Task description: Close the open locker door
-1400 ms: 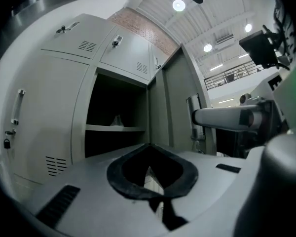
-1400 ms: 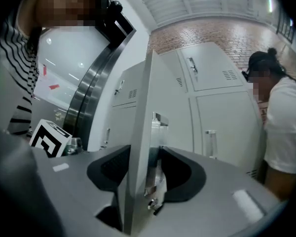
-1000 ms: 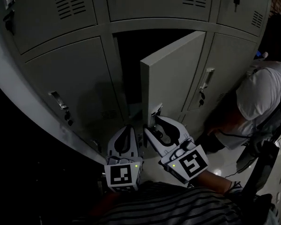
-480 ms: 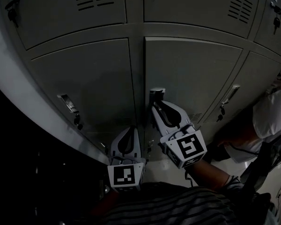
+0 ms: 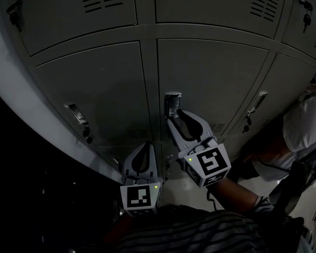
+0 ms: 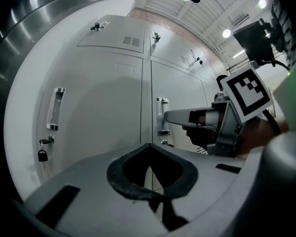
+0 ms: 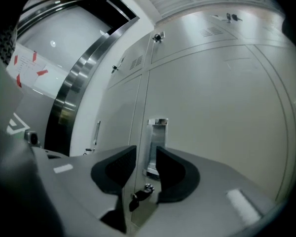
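The grey locker door (image 5: 210,73) lies flush with its neighbours, its edge lined up with the frame. Its metal handle (image 5: 173,103) sits at the door's left edge. My right gripper (image 5: 175,120) points at that handle from just below, and its jaws are opening. In the right gripper view the handle (image 7: 158,132) shows beyond the gap between the pads of that gripper (image 7: 145,154), with nothing pressed between them. A small lock with keys (image 7: 140,194) hangs under the handle. My left gripper (image 5: 144,151) hangs lower left, shut and empty (image 6: 149,149).
A crouching person in a white shirt (image 5: 303,123) is at the right, near the floor. The neighbouring door on the left has a handle (image 5: 75,115) and a padlock (image 6: 42,155). A steel column (image 7: 74,93) stands left of the lockers.
The door has swung from wide open to flush with the frame, my right gripper following it in. The gripper's tips have since drawn slightly back from the handle.
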Action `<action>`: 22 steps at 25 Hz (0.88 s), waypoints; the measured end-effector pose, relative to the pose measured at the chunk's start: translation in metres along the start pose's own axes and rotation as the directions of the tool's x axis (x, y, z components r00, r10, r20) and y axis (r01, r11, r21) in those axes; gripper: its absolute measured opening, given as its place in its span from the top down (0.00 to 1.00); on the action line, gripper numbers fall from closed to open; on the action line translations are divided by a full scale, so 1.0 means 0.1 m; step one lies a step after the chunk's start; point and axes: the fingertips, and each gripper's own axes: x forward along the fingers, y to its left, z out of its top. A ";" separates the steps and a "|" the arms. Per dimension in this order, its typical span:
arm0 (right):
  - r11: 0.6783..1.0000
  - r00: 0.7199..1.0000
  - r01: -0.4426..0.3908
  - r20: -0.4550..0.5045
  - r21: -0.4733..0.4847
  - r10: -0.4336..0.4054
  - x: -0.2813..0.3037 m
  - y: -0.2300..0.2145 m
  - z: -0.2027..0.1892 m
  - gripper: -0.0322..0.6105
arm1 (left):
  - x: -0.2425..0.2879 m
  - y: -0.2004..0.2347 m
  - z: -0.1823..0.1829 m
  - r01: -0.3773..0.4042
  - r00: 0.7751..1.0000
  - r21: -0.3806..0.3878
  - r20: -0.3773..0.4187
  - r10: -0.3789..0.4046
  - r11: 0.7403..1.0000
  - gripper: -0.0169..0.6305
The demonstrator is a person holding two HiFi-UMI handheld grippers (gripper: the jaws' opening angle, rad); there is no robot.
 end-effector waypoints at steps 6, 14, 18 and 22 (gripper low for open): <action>0.998 1.000 -0.016 0.016 0.061 0.015 -0.85 0.23 0.05 0.75 | -0.42 -0.40 -0.02 -0.003 1.000 0.006 0.020 0.003 1.000 0.97; 0.990 0.997 -0.083 0.002 0.110 0.084 -2.61 0.35 -0.20 0.81 | -1.39 -1.79 -0.25 -0.041 0.999 0.018 0.015 0.041 0.999 0.97; 0.985 0.994 -0.108 -0.014 0.134 0.111 -3.55 0.42 -0.26 0.86 | -2.00 -2.50 -0.40 -0.075 0.997 0.013 -0.001 0.075 0.997 0.97; 0.982 0.993 -0.110 -0.025 0.153 0.115 -4.28 0.54 -0.25 0.95 | -2.58 -2.92 -0.45 -0.098 0.995 0.000 -0.033 0.098 0.995 0.97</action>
